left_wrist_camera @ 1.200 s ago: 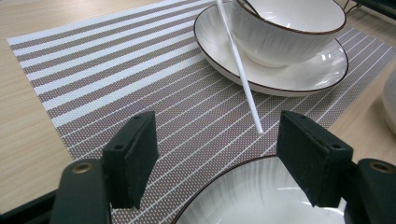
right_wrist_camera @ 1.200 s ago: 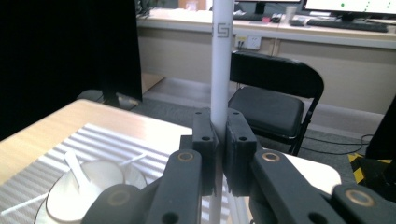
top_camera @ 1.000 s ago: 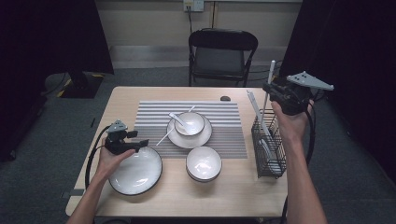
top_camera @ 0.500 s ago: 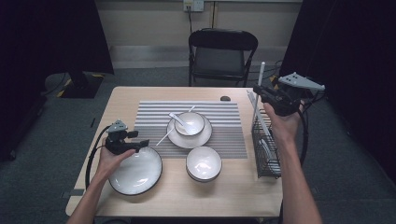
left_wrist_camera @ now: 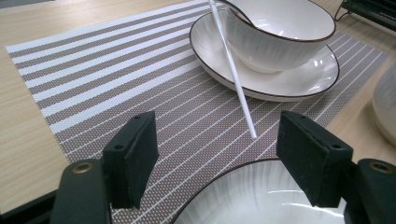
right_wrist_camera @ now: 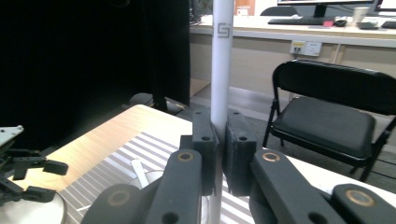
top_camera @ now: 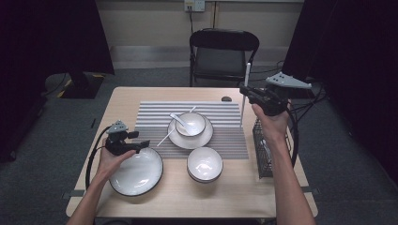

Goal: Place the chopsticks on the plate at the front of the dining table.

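My right gripper point(top_camera: 247, 92) is shut on a white chopstick point(top_camera: 244, 101), held upright above the right edge of the striped placemat point(top_camera: 155, 115). In the right gripper view the chopstick point(right_wrist_camera: 221, 60) stands clamped between the jaws of the right gripper point(right_wrist_camera: 217, 144). My left gripper point(top_camera: 140, 142) is open at the far rim of the large white plate point(top_camera: 136, 171). In the left gripper view the left gripper point(left_wrist_camera: 217, 158) has nothing between its pads, and the plate's rim point(left_wrist_camera: 205, 198) lies just below them. A second chopstick point(left_wrist_camera: 233, 70) leans on the saucer point(left_wrist_camera: 280, 86) under a bowl point(left_wrist_camera: 280, 32).
A spoon point(top_camera: 177, 119) rests in the bowl point(top_camera: 192, 124) on the saucer. Stacked bowls point(top_camera: 205, 164) sit in front of the placemat. A black wire rack point(top_camera: 263, 150) stands at the table's right edge, and a black chair point(top_camera: 223, 56) stands behind the table.
My right hand has moved left with the chopstick, from above the wire rack to above the placemat's right edge. The left hand has stayed still.
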Demonstrator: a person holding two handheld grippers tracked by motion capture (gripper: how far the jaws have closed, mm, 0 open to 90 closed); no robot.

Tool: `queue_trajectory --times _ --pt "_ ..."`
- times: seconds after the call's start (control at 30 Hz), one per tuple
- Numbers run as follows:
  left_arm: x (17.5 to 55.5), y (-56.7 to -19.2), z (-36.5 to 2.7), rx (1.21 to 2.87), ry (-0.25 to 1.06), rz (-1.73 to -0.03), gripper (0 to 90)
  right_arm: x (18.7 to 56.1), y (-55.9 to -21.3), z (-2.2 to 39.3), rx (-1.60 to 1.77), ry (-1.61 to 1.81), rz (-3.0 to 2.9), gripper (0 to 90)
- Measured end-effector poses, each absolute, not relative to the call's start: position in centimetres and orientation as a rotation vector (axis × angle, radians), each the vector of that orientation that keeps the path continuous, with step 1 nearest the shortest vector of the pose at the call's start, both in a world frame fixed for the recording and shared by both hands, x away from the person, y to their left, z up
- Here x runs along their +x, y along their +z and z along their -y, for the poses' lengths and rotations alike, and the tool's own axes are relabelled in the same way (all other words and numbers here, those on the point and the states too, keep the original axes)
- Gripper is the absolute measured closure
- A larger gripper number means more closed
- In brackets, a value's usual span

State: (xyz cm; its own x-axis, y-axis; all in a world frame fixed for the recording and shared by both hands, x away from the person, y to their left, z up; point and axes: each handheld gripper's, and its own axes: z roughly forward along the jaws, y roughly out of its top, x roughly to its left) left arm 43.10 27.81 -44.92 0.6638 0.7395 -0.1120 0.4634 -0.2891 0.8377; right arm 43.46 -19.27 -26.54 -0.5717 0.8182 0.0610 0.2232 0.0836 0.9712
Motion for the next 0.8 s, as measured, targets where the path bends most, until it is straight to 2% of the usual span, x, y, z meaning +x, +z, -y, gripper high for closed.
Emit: queue_trajectory --times 0.8 --pt "42.8 -44.4 -27.4 1.916 0.355 -0.894 22.4 44.2 -27.0 15.0 0.986 1.602 -1.899 84.9"
